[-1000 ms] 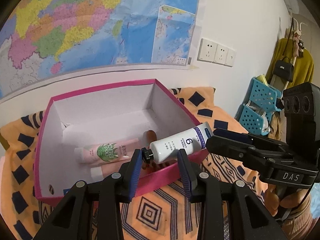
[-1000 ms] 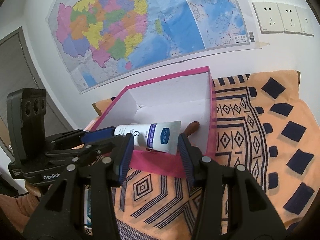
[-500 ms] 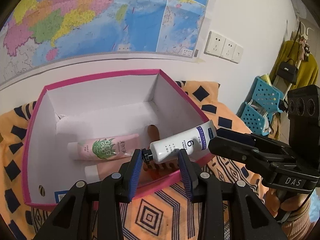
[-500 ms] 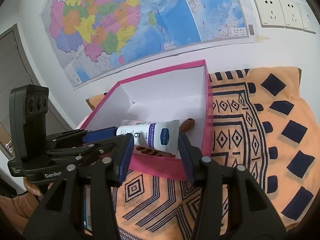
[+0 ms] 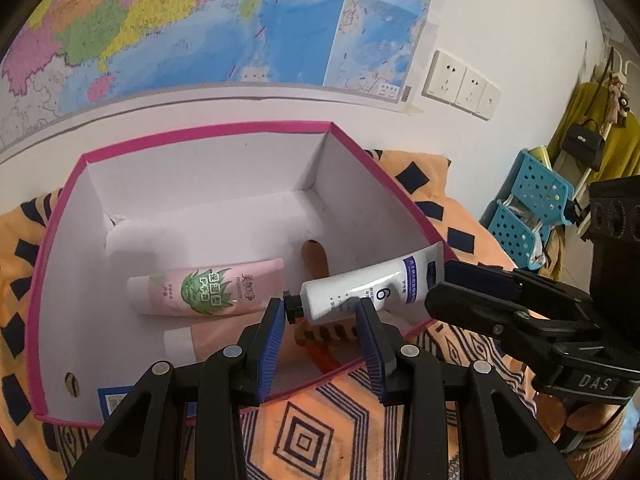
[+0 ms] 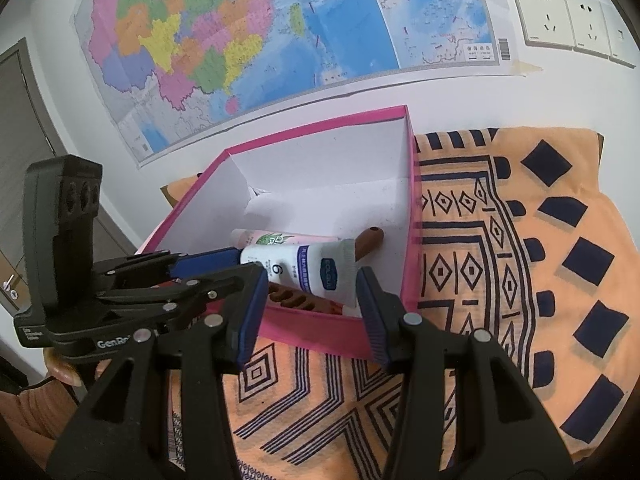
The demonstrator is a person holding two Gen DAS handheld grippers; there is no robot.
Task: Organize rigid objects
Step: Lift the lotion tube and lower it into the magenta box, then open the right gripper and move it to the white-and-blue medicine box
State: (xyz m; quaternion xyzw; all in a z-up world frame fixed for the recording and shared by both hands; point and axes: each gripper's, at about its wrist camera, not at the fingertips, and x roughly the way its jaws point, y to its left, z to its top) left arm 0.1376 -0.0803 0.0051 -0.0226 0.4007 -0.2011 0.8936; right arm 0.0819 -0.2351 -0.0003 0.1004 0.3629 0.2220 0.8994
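Over on the left, the left gripper [image 5: 322, 320] has its blue pads set narrow on the cap end of the white plastic cream tube with a blue band [image 5: 360, 288], and that looks like a real pinch. The tube hangs tilted over the near right corner of the open pink-rimmed cardboard box [image 5: 200, 132], clear of the floor. Inside lie a pink tube with a green aloe print [image 5: 208, 286] and, directly beneath the white one, a brown wooden comb [image 5: 316, 258]. Moving right, the tube's flat crimped end sits between the half-open pads of the right gripper [image 6: 310, 308]; whether they press on it, I cannot tell. To land this well, I'd say: only one gripper should carry the tube. Lower it cap first into the bare white floor behind the pink tube, keep it parallel to that tube, stay off the comb's teeth, and release only once it rests. The orange patterned cloth [image 5: 304, 440] may let the box slide if a wall is nudged.
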